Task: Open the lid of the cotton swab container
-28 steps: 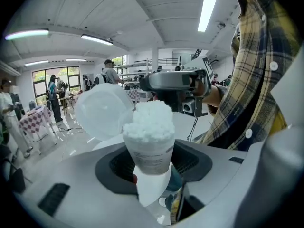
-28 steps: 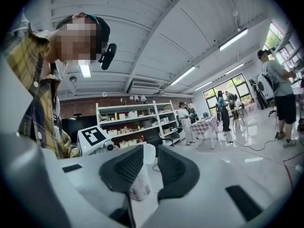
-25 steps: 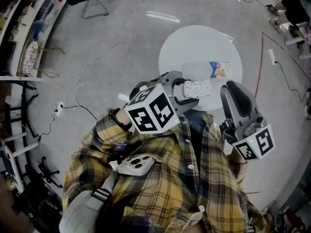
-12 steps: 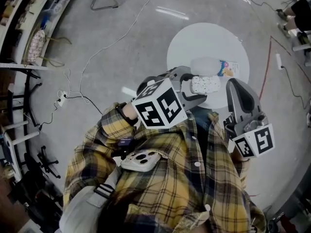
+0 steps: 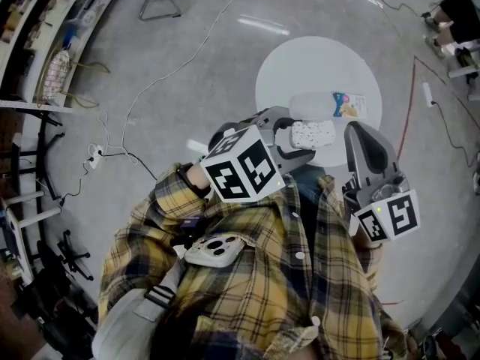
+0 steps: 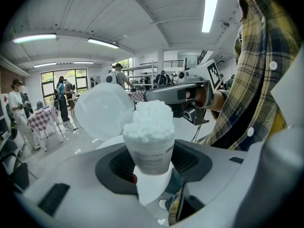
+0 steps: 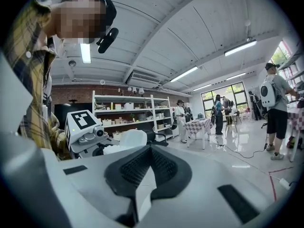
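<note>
My left gripper is shut on the cotton swab container, a small tub packed with white swab heads. The pads grip its lower body. Its translucent lid stands flipped open on the far side. My right gripper hangs just right of the container, apart from it, jaws shut with nothing between them. In the right gripper view the left gripper's marker cube and the open lid show to the left.
Under the grippers stands a white round table with a small printed packet on it. Cables cross the grey floor. Shelves line the left. Several people and tables are in the room behind.
The head view has shifted slightly. Both grippers and the held container keep nearly the same places relative to each other, and the lid stays open.
</note>
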Demonstrator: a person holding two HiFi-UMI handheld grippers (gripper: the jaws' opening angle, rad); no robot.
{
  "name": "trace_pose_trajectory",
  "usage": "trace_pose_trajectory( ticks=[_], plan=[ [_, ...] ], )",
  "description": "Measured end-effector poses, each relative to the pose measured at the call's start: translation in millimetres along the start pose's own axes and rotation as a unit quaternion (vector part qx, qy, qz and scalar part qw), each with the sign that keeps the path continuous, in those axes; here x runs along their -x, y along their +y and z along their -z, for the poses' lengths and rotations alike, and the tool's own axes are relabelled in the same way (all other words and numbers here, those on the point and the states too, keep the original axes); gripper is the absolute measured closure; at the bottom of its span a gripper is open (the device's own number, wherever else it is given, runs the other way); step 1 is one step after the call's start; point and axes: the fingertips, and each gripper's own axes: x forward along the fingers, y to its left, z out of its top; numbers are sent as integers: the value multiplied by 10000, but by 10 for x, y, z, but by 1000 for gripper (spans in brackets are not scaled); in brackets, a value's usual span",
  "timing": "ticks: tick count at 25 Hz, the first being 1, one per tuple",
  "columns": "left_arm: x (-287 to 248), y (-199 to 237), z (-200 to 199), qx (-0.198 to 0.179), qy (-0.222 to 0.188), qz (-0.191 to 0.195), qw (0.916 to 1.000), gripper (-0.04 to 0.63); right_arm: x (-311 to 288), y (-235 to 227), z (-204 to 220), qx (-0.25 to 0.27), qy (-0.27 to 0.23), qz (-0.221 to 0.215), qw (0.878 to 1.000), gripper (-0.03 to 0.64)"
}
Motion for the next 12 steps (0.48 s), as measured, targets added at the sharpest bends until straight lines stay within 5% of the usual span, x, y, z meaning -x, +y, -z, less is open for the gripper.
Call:
trace_pose_trajectory(
  ticks=[12],
  plan=[
    [-53, -52, -13, -6, -10, 96, 10000, 367, 49, -49, 45, -75, 39, 109, 9999, 600]
  ],
)
